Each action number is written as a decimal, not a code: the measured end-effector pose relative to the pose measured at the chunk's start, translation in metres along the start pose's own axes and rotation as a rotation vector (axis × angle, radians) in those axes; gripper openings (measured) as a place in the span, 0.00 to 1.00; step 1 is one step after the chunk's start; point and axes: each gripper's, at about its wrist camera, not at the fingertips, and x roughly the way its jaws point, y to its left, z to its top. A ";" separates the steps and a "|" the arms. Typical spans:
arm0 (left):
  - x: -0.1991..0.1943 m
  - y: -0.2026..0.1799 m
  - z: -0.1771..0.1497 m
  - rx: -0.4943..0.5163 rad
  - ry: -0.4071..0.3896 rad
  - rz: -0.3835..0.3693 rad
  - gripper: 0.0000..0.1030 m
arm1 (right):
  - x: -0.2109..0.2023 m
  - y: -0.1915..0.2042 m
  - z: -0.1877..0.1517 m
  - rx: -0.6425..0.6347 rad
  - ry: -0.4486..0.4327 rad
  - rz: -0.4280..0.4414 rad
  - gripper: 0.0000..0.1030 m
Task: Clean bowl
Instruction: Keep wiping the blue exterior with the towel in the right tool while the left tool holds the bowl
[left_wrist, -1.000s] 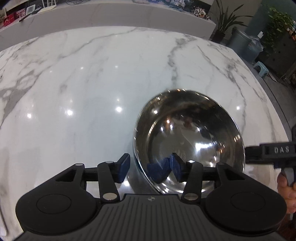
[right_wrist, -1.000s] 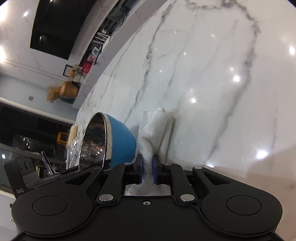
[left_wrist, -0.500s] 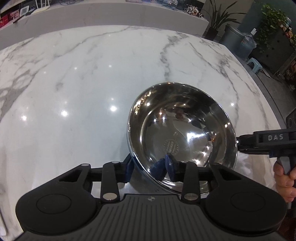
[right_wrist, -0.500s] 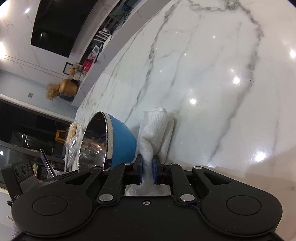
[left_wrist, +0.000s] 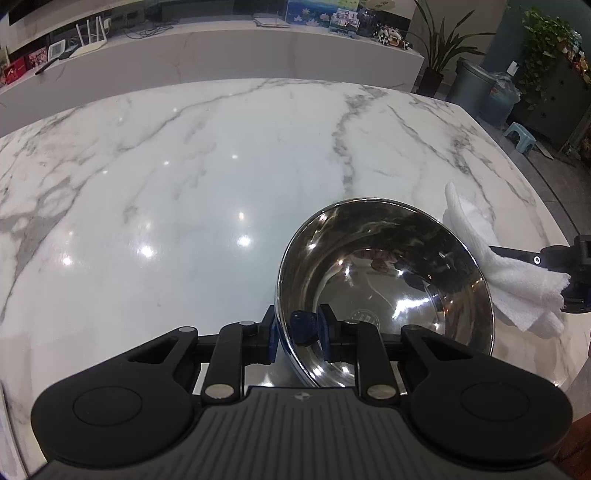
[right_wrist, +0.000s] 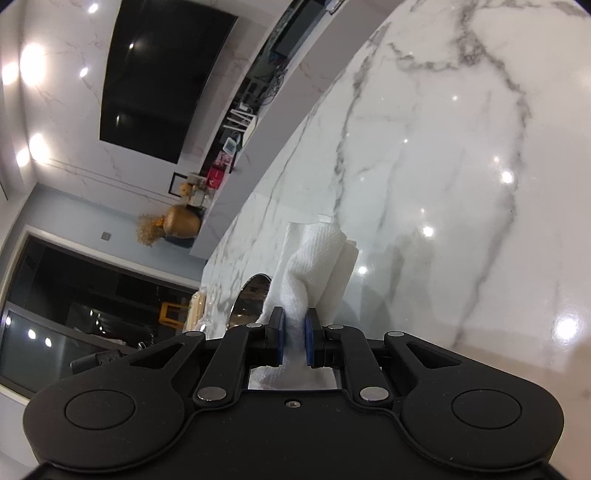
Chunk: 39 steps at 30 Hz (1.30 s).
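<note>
From the right wrist view only a thin sliver of the bowl (right_wrist: 255, 295) shows, its body screened by the white cloth (right_wrist: 310, 266). From the left wrist view the right gripper (left_wrist: 565, 273) is cut off at the frame edge. The bowl (left_wrist: 388, 273), steel inside, holds nothing but reflections; it sits tilted at the near right of the marble surface (left_wrist: 184, 184). The left gripper (left_wrist: 297, 332) has its fingers clenched on the bowl's near rim, one outside, one inside. The right gripper (right_wrist: 293, 334) pinches the folded cloth (left_wrist: 517, 280), held just beside the bowl's right rim; contact cannot be judged.
</note>
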 end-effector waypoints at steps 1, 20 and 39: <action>0.000 0.000 0.000 -0.001 0.000 0.000 0.19 | 0.000 0.000 0.000 -0.001 0.002 -0.009 0.10; 0.001 0.004 -0.008 -0.059 -0.018 -0.017 0.25 | 0.019 -0.012 -0.008 0.047 0.065 -0.124 0.10; -0.008 -0.002 -0.026 -0.155 -0.081 0.015 0.29 | 0.024 -0.004 -0.009 -0.010 0.064 -0.147 0.10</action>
